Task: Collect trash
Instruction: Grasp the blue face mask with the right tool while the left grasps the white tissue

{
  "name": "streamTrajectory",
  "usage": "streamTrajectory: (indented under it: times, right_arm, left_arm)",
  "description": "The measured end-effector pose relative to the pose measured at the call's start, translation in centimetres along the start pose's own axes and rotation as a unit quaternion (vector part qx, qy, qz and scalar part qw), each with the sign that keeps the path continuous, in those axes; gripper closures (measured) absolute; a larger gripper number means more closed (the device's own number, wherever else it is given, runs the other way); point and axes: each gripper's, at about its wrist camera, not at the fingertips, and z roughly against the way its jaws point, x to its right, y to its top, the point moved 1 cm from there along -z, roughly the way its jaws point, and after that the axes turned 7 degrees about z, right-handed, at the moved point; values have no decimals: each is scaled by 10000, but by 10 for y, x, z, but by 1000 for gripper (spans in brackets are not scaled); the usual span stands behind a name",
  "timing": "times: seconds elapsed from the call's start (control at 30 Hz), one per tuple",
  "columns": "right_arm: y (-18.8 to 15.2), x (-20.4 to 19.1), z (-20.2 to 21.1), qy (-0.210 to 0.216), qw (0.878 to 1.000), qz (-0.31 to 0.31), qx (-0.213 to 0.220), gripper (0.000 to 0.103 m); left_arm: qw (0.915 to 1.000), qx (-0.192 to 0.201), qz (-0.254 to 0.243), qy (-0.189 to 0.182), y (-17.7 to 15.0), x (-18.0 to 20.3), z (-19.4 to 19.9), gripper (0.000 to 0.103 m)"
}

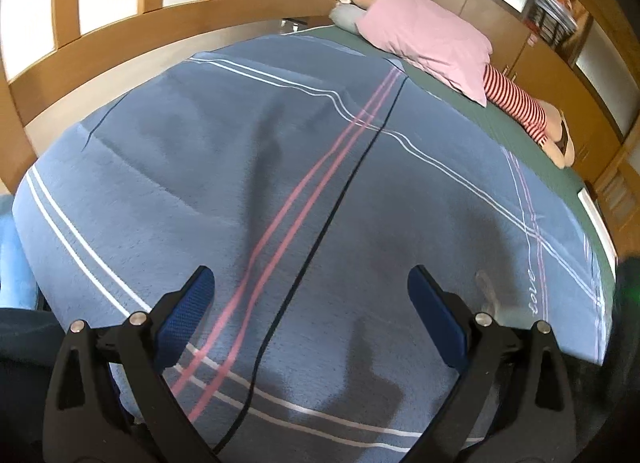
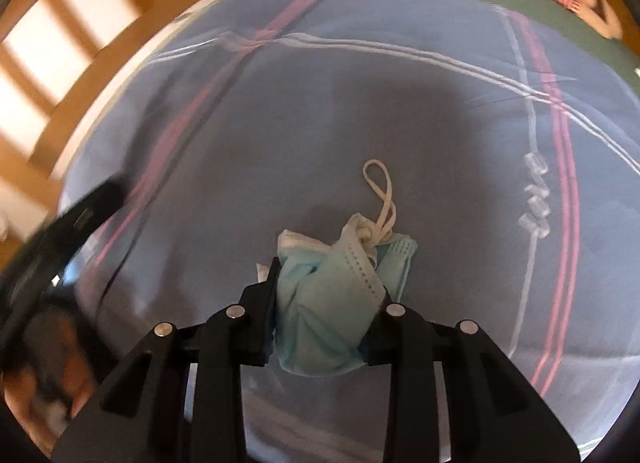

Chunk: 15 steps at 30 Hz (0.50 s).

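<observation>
Right gripper [image 2: 326, 303] fingers are clamped on a crumpled blue face mask [image 2: 336, 295], its ear loop [image 2: 380, 191] trailing forward over the blanket [image 2: 280, 135]. Left gripper [image 1: 311, 295] fingers stand wide, holding nothing. Clear plastic strip [image 2: 534, 199] lies forward-right, nearer the right gripper. Blanket reads "love" [image 1: 531, 290].

Word "love" in white cursive script, on the blue blanket [image 1: 280, 167], near its right edge in the left wrist view, beside the crossing pale stripes, no other legible text, labels, brands or numbers in either view
</observation>
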Motion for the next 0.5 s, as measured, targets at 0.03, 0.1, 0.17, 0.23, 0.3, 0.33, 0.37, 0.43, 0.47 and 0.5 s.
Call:
streamTrajectory:
  times: [0.03,0.1,0.17,0.23,0.3,0.33,0.37,0.43,0.47,0.5]
  right_arm:
    - [-4,-3,7,72,9999,-16,84,71]
    - [-10,2,23,149,9990,-244,335,71]
    - [-14,14,38,158,9968,-540,566,71]
    - [-16,32,53,71,9934,-826,792,71]
    - [-23,45,64,-16,9895,-1098,942,71]
    - [-26,52,67,-47,9880,-1197,971,71]
    - [-29,58,69,-99,9868,-1286,982,71]
    - [-30,64,68,-277,9839,-1463,992,71]
    - [-34,69,70,-364,9815,-1583,1017,71]
    - [-39,72,73,-384,9798,-1665,1040,71]
  left_arm:
    - [10000,-6,21,-5,0,-1,0,6]
    - [10000,-19,30,-7,0,-1,-1,6]
    - [10000,-39,15,-8,0,-1,-2,6]
    - [10000,-87,-1,-31,0,1,-4,6]
    - [9999,-124,-32,-53,-1,3,-5,6]
    - [9998,-152,-69,-86,-2,5,-6,6]
    - [9996,-187,-138,-130,-3,8,-7,6]
    - [9989,-245,-310,-271,-7,15,-7,6]
    - [9979,-288,-409,-406,-9,19,-7,6]
    - [9960,-352,-537,-614,-12,25,-6,6]
